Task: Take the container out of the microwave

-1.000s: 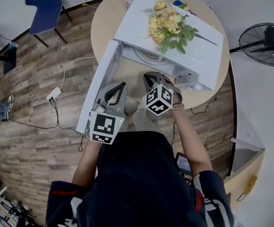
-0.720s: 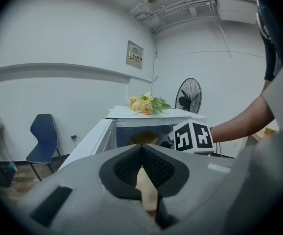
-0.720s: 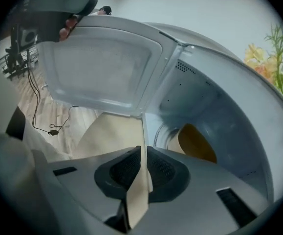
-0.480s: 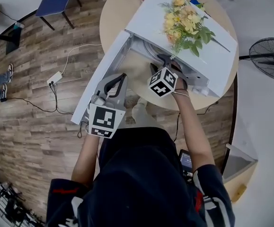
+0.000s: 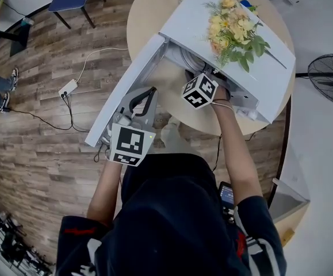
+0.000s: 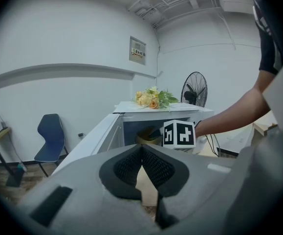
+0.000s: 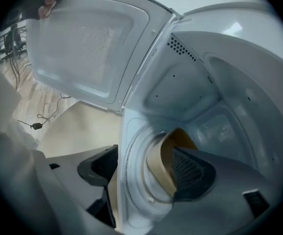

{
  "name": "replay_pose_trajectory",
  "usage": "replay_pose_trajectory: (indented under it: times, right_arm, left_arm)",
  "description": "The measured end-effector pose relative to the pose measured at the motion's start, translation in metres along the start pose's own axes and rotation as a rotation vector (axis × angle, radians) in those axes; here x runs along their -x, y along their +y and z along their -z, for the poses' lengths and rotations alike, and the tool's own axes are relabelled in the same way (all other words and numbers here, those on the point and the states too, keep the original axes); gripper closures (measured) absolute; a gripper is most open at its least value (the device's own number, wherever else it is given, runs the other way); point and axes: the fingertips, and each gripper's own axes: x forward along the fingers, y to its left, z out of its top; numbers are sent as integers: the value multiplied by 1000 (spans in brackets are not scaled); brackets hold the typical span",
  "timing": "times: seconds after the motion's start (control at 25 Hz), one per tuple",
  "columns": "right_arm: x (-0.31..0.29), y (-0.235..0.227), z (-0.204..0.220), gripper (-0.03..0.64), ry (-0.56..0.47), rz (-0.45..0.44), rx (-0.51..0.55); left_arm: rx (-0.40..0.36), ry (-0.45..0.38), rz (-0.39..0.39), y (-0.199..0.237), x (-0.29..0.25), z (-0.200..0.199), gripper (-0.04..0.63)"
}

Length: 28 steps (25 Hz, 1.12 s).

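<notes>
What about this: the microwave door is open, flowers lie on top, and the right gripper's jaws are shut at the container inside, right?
No. The right gripper is open: its jaws have just been opening, with the wall of the tan container between them, per the right gripper view. The rest holds.

Open microwave cavity (image 7: 207, 94) beside wide-swung door (image 5: 126, 94), perhaps cramped.

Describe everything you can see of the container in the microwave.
The container is a tan, paper-looking round tub with a thin wall and open mouth. It sits on the white turntable inside the open microwave. The right hand-held gripper has just been opening its jaws; the tub's wall lies between them, one pad over its mouth, contact unclear.
</notes>
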Motion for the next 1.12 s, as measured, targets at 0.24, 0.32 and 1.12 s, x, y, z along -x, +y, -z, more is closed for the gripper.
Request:
replay_pose_trajectory:
  times: [0.24, 0.32, 1.12]
  right_arm:
    - [-12, 0, 3, 314, 37, -46, -15]
    - [-14, 2, 5, 314, 55, -61, -17]
    - [15, 21, 14, 577, 108, -86, 28]
  left_arm:
    - [6, 11, 7, -1, -1, 5, 581]
    - [6, 12, 13, -1, 0, 5, 581]
    - [29, 48, -8, 2, 9, 23, 581]
